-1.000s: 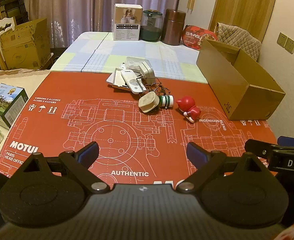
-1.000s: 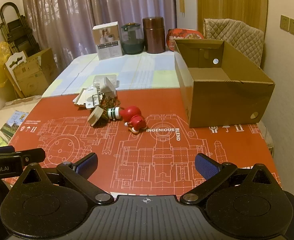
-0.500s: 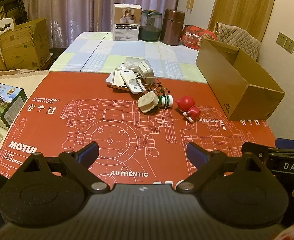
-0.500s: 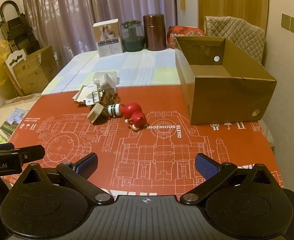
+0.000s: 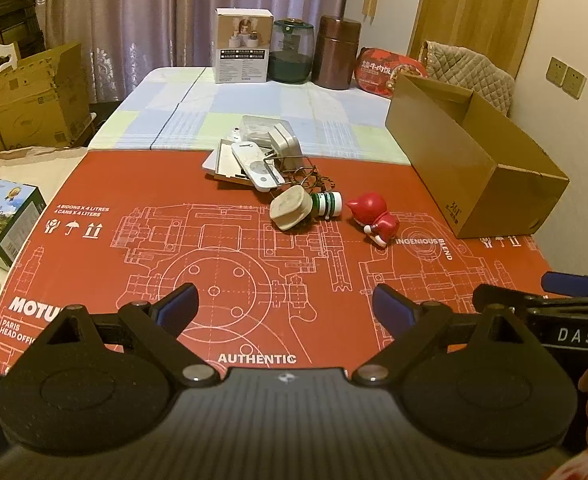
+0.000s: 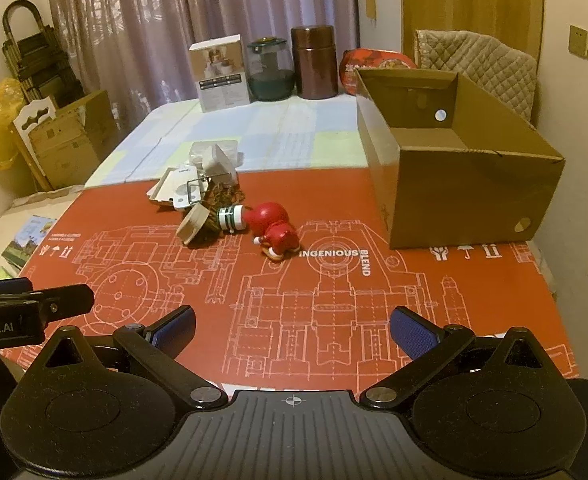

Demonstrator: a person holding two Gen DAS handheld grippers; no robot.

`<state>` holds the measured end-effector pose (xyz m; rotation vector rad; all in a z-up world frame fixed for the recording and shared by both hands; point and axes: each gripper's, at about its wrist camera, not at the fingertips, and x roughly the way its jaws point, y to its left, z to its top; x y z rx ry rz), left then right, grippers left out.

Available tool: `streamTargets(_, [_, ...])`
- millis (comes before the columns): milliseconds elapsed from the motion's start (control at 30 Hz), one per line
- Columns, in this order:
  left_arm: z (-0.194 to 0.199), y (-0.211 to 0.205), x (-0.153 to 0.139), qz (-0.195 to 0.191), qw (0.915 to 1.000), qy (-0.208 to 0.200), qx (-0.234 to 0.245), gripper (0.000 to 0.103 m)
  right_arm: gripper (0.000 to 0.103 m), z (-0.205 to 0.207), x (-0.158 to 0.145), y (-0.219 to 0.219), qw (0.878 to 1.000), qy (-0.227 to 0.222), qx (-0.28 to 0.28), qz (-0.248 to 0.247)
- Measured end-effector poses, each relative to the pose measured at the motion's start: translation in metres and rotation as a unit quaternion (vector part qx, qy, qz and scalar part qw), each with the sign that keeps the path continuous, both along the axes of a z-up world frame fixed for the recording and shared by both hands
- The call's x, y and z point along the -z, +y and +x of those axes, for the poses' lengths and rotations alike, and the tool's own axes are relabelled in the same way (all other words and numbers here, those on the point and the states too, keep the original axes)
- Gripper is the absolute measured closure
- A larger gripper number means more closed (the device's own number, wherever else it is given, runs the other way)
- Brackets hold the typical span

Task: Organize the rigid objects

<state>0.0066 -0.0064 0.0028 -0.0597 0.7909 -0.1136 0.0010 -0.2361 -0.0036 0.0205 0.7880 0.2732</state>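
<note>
Both grippers hover above the near edge of the red mat (image 6: 333, 280), well apart from the items to be sorted. The left gripper (image 5: 284, 304) has its jaws spread wide with nothing between them; the right gripper (image 6: 292, 326) is likewise released and empty.

The items lie in a loose pile (image 5: 262, 160) at the far edge of the mat, with a red figurine (image 6: 274, 228) and a small green-and-white bottle (image 6: 232, 218) just beside it. The open cardboard box (image 6: 473, 184) stands to the right and appears empty.

Hazards:
- The pile overlaps. Lifting one piece is likely to drag or scatter its neighbours.
- The bottle lies on its side and may roll if nudged.
- The figurine is rounded; an off-centre pinch may squeeze it out.
- The near wall of the box may catch a low carry.
</note>
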Motion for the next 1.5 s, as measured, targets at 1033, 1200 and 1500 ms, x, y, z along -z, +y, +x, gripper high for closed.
streamTargets(1033, [0.155,0.009,0.078,0.042,0.9861,-0.006,0.16,0.024,0.023,0.154,0.069,0.037,0.987,-0.009,-0.162,-0.02])
streamTargets(1200, [0.168,0.002,0.088,0.046,0.9816,-0.007,0.185,0.024,0.031,0.176,0.083,0.048,0.983,0.004,-0.18,-0.029])
streamTargets(1500, [0.191,-0.006,0.101,0.058,0.9733,0.003,0.222,0.041,0.056,0.192,0.099,0.052,0.983,0.035,-0.178,-0.037])
